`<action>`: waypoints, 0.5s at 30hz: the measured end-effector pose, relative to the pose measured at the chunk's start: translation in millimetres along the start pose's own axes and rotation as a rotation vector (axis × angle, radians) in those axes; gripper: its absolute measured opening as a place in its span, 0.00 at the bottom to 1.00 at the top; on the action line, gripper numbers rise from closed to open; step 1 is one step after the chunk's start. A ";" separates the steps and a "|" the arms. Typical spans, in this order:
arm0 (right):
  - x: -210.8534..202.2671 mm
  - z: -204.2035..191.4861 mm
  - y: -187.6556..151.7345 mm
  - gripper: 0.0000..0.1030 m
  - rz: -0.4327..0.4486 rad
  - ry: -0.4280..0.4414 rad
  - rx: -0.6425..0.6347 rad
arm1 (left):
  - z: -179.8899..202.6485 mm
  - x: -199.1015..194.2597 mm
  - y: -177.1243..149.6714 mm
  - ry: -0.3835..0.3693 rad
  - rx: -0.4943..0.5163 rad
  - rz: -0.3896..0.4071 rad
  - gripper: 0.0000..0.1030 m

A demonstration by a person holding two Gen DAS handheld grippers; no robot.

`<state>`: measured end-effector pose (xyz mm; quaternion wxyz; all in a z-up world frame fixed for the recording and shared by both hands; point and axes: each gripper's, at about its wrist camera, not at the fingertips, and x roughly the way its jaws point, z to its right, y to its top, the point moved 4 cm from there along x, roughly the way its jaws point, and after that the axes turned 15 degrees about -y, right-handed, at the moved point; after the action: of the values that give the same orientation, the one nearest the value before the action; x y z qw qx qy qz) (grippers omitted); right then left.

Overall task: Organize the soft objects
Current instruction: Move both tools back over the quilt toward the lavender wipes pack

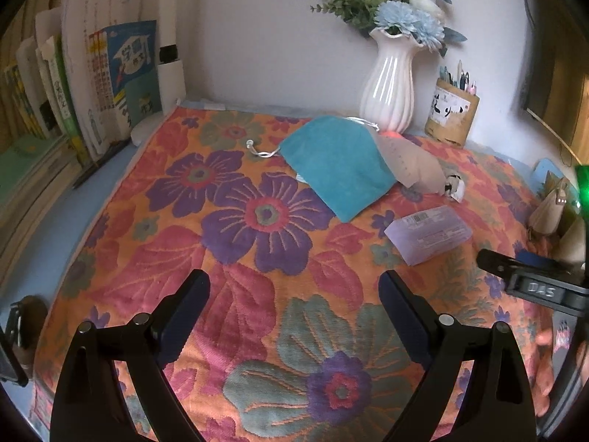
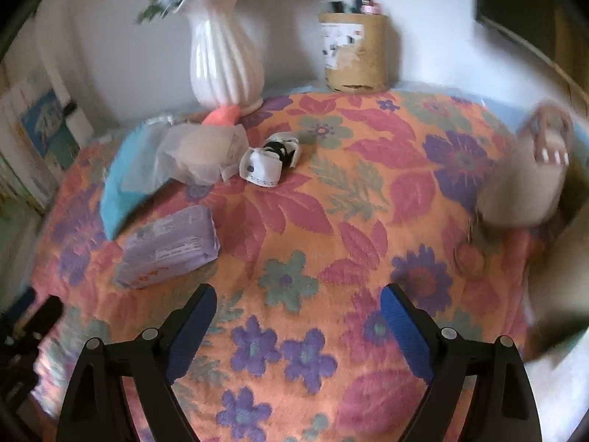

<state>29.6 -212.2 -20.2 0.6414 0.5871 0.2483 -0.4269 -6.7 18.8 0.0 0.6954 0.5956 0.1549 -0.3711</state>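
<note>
On the flowered cloth (image 1: 235, 243) lies a teal drawstring pouch (image 1: 331, 169), partly under a translucent bag (image 1: 408, 162). A purple soft packet (image 1: 429, 234) sits in front of them, and a small white and black bundle (image 1: 452, 184) lies beside the bag. My left gripper (image 1: 294, 280) hovers open over bare cloth, well short of the pouch. In the blurred right wrist view my right gripper (image 2: 299, 291) is open and holds nothing. There the purple packet (image 2: 169, 246) is ahead to the left, with the teal pouch (image 2: 117, 191), translucent bag (image 2: 195, 154) and bundle (image 2: 268, 162) farther back. A beige pouch (image 2: 530, 180) stands far right.
A white vase (image 1: 390, 84) of blue flowers and a pen holder (image 1: 451, 114) stand against the back wall. Books (image 1: 92, 84) line the left side. Something pink (image 2: 221, 114) lies at the foot of the vase (image 2: 224, 62). The right gripper's body (image 1: 530, 280) shows at the right edge.
</note>
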 end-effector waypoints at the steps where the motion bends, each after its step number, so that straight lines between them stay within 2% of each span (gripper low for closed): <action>1: 3.2 -2.9 1.8 0.91 -0.002 -0.026 -0.037 | 0.6 0.3 -0.3 0.004 0.004 -0.002 0.90; 2: 7.7 -7.3 4.8 1.00 -0.001 -0.058 -0.088 | 0.9 1.1 -0.4 0.009 0.007 -0.005 0.90; 3: 9.7 -8.1 8.9 1.00 0.019 -0.090 -0.111 | 1.1 1.9 -0.4 0.011 0.010 -0.009 0.90; 5: 13.0 -7.0 10.6 1.00 0.015 -0.079 -0.111 | 1.6 3.9 -0.5 0.010 0.016 -0.018 0.90; 9: 13.9 4.0 2.4 1.00 -0.008 -0.035 -0.017 | 5.3 4.4 -0.8 -0.015 0.039 -0.024 0.90; 15: 9.2 2.6 -3.5 1.00 0.013 -0.041 -0.020 | 7.4 2.7 -1.2 -0.011 0.048 -0.017 0.90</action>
<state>30.9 -216.8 -29.1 0.6550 0.5733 0.2357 -0.4321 -7.4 10.9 -0.9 0.6787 0.6087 0.1472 -0.3837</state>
